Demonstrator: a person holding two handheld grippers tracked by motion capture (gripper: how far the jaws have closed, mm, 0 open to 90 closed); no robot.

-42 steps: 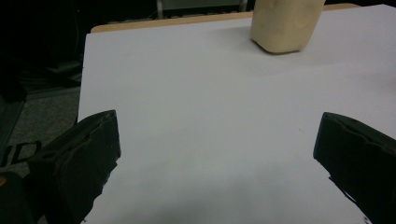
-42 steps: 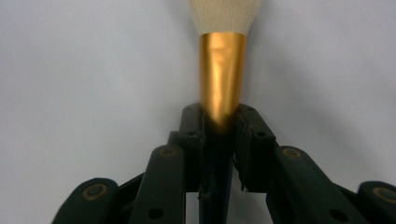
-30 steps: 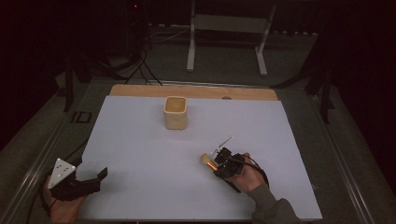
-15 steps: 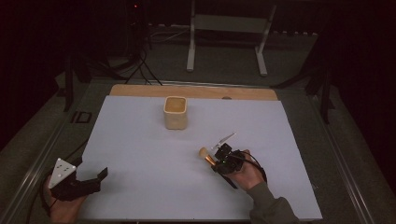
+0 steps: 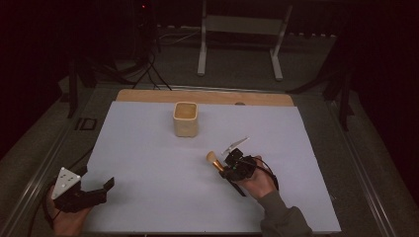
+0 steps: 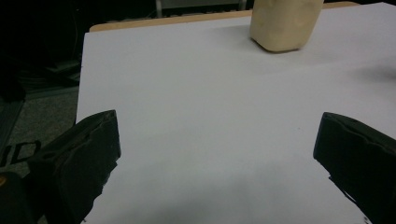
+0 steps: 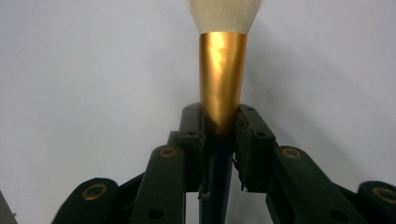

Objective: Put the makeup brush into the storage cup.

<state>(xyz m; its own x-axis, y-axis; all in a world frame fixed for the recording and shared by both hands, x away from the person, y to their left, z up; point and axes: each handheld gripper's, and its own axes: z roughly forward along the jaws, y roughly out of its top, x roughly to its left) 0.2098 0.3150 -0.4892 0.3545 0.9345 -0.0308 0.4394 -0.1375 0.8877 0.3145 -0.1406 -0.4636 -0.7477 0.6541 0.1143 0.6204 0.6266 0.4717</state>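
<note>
A makeup brush (image 7: 222,79) with a gold ferrule, pale bristles and a dark handle is clamped between the jaws of my right gripper (image 7: 219,126). In the high view that right gripper (image 5: 228,167) is right of the table's middle, with the brush (image 5: 214,159) pointing left and away. A cream square cup (image 5: 186,119) stands upright toward the far middle; its lower part (image 6: 285,23) shows in the left gripper view. My left gripper (image 5: 101,190) rests at the near left corner, jaws wide apart with nothing between them.
A white sheet (image 5: 148,163) covers the table, with a wooden strip (image 5: 148,96) along its far edge. A dark floor with cables and a metal stand (image 5: 237,34) lies beyond the table.
My right gripper has shifted slightly away from me and to the left with the brush held in it. The left gripper has kept still.
</note>
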